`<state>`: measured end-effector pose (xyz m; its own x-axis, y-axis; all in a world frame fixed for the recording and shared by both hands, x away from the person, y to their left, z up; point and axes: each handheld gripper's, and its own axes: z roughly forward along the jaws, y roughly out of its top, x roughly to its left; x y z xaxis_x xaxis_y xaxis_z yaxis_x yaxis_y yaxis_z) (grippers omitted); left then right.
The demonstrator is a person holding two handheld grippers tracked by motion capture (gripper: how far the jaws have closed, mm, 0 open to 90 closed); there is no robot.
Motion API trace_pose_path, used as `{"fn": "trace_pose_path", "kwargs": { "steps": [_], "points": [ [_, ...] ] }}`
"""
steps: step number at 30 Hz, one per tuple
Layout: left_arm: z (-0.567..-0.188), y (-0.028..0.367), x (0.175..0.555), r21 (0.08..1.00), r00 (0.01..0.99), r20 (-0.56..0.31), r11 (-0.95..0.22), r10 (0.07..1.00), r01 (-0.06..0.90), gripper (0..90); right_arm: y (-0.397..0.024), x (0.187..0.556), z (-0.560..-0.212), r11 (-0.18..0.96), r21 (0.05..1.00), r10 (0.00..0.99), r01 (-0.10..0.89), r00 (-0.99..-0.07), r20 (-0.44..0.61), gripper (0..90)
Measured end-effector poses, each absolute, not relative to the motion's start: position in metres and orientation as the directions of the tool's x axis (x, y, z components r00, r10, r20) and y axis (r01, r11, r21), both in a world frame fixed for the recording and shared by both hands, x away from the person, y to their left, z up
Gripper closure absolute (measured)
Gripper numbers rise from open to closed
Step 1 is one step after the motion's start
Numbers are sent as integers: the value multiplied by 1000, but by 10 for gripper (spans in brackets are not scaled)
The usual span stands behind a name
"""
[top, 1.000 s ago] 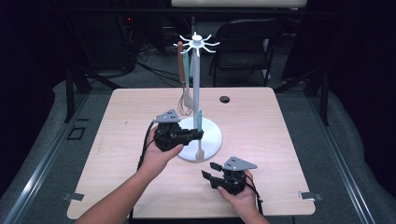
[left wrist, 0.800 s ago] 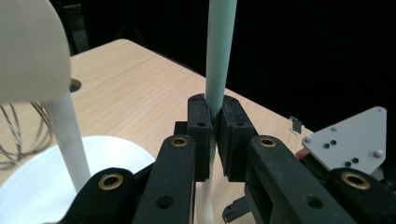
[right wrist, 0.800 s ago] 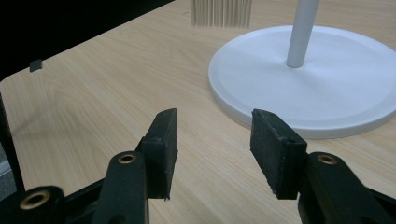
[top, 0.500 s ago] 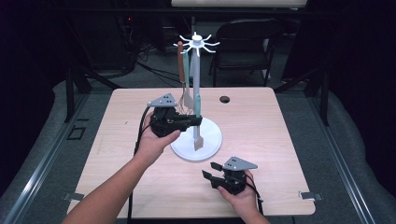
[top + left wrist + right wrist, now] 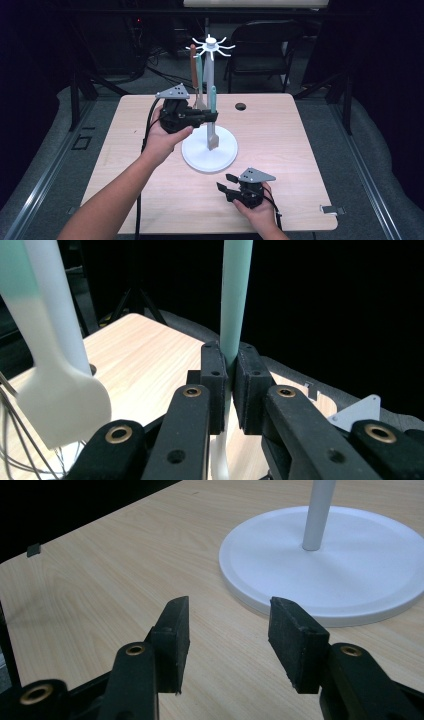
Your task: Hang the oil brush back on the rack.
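A white utensil stand [image 5: 210, 65] rises from a round base [image 5: 227, 156] in the middle of the table. My left gripper [image 5: 212, 116] is shut on the teal handle of a spatula-like utensil [image 5: 212, 140], which hangs upright beside the pole with its blade just above the base. In the left gripper view the pads [image 5: 216, 382] pinch that teal handle [image 5: 235, 300]. A brown-handled utensil [image 5: 193, 70] and a teal-handled one [image 5: 199, 67] hang from the stand's hooks. My right gripper [image 5: 226, 182] rests open near the table's front edge, its jaws [image 5: 227, 630] bare and facing the base [image 5: 350, 565].
The wooden table [image 5: 300, 150] has a black round grommet [image 5: 240, 106] at its back edge and a metal clip [image 5: 332, 210] at the front right. A dark chair [image 5: 260, 45] stands behind it. In the left gripper view a white spatula blade [image 5: 55, 390] and whisk wires [image 5: 15, 440] hang close by.
My left gripper has risen beside the stand's pole with the teal utensil in it, lifting the blade higher over the base. The right gripper has stayed put.
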<state>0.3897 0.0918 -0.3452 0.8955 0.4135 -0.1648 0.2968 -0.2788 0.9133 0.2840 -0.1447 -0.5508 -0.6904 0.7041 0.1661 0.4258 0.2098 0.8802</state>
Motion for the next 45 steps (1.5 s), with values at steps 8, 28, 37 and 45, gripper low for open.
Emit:
{"fn": "trace_pose_path", "kwargs": {
  "steps": [8,28,37,45],
  "points": [
    [-326,94,399,921,893,-168,-256,418,293,840,-145,285,-551,211,881,707,424,-688,162,510],
    [-305,91,421,915,885,-227,-223,407,337,840,-141,283,-553,223,879,693,422,-702,162,507],
    [-306,91,424,914,874,-220,-221,433,339,839,-140,282,-553,223,878,693,424,-702,163,507],
    [-307,90,429,911,856,-216,-217,469,350,836,-140,282,-553,222,879,692,421,-703,162,507]
  ]
}}
